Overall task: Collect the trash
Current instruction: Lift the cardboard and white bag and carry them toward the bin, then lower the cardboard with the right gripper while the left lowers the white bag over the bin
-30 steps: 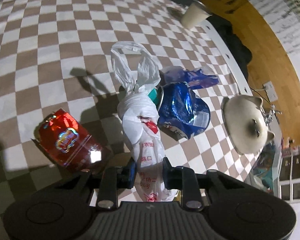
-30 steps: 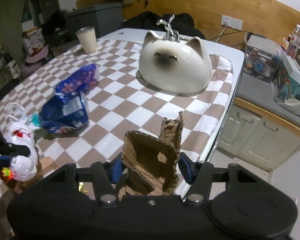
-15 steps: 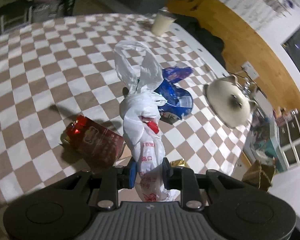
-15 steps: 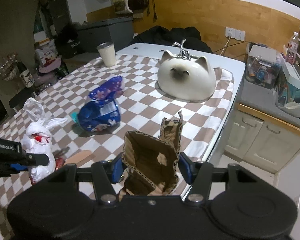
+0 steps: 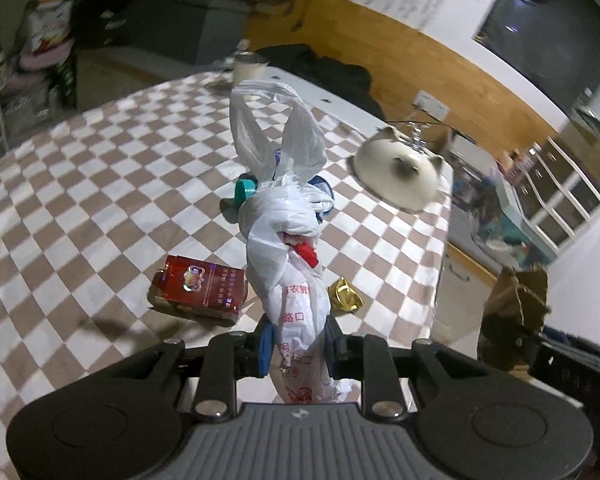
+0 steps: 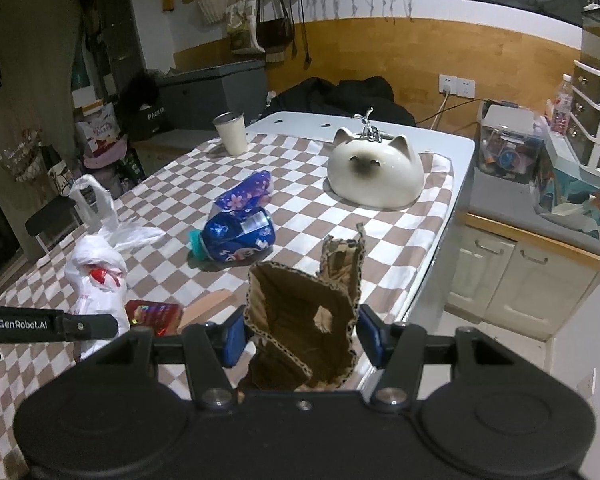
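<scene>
While both tongs are loaded, next move is off-bench. Left tongs [image 5: 296, 344] clamped on knotted bag [image 5: 290, 248], long axis running straight out from the tongs, handles far end, above bench [image 5: 80, 184]. Right tongs [image 6: 300, 338] clamped on cardboard scrap [image 6: 300, 328], just right of the bag.
</scene>
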The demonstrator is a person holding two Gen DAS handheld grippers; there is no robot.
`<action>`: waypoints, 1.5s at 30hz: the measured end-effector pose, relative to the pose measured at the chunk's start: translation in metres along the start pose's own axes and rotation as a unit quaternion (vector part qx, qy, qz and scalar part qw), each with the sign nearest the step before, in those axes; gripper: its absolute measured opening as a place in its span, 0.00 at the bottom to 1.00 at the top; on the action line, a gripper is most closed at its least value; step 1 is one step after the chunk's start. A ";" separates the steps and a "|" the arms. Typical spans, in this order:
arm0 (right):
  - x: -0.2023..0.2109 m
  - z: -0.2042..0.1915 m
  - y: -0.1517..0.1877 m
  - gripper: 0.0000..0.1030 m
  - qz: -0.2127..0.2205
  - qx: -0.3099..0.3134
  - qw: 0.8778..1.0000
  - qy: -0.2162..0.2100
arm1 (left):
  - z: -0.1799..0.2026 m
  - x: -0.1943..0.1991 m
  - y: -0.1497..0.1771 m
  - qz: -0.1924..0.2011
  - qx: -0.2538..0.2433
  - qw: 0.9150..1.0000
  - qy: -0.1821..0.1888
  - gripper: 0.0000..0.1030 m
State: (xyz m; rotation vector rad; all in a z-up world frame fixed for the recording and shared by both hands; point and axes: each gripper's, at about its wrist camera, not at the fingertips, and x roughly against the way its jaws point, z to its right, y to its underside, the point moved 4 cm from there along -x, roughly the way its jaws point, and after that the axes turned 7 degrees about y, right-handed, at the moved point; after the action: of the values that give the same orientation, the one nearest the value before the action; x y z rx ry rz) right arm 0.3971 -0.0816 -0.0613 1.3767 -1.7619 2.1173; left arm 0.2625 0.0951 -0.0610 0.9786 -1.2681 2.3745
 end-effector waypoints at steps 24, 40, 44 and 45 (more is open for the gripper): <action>0.125 0.006 0.081 0.56 0.024 -0.065 0.994 0.088 | 0.044 0.063 0.063 -0.023 -0.146 0.986 0.077 0.25; 0.167 0.113 0.147 0.56 -0.003 -0.145 0.971 0.188 | 0.155 0.006 0.112 -0.089 -0.230 0.955 0.165 0.26; 0.163 0.147 0.166 0.56 -0.021 -0.164 0.966 0.200 | 0.176 -0.020 0.127 -0.117 -0.228 0.952 0.168 0.26; 0.161 0.155 0.170 0.56 -0.025 -0.168 0.965 0.201 | 0.180 -0.026 0.129 -0.124 -0.227 0.952 0.167 0.26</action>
State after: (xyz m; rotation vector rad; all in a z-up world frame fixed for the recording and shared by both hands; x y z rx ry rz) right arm 0.2961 -0.3413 -0.0933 0.8287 -1.7796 1.7984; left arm 0.2924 -0.1244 -0.0898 0.5306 -1.3731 1.8391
